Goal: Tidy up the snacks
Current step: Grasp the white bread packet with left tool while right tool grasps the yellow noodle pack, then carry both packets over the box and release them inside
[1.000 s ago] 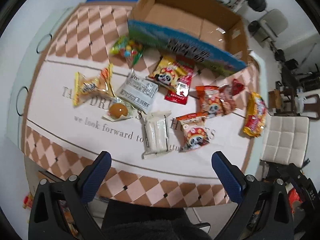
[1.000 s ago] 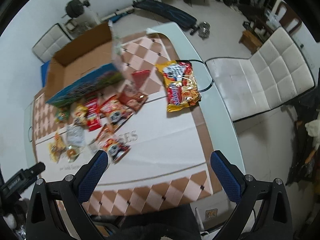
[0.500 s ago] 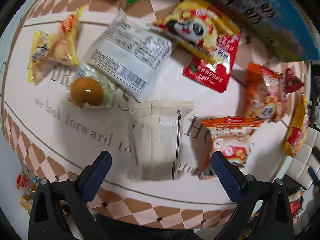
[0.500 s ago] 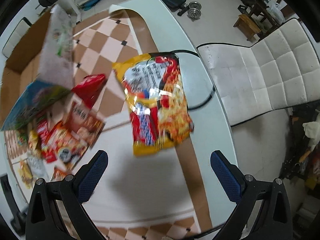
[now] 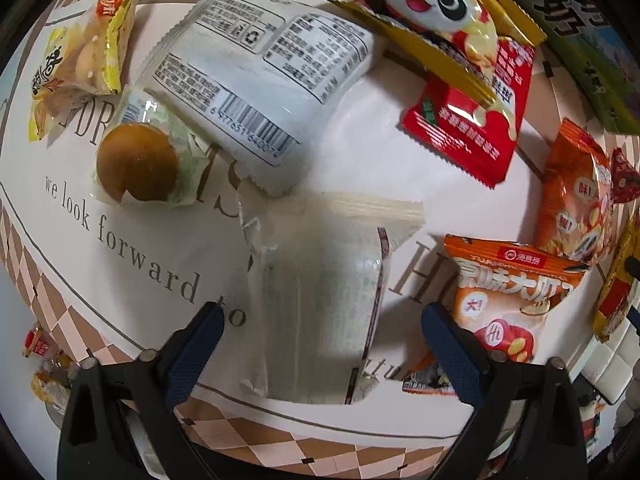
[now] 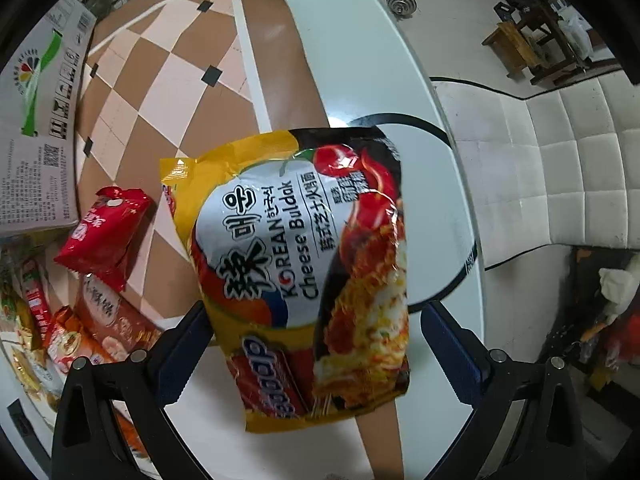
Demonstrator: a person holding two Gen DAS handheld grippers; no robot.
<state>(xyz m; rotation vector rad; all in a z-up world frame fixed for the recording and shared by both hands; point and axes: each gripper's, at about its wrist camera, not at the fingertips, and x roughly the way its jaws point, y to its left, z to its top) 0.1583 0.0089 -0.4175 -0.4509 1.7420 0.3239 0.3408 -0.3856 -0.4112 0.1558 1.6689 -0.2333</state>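
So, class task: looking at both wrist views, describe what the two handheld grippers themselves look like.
They match. The left gripper and right gripper each have two dark blue padded fingers on black angular frames, fixed with round silver bolts. No cables, markings or sleeves are in view.

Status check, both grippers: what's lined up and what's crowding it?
Left gripper open, jaws just closing, straddling clear white packet; orange bag crowds its right finger. Right gripper open, straddling Cheese Buldak noodle pack, no grip yet.
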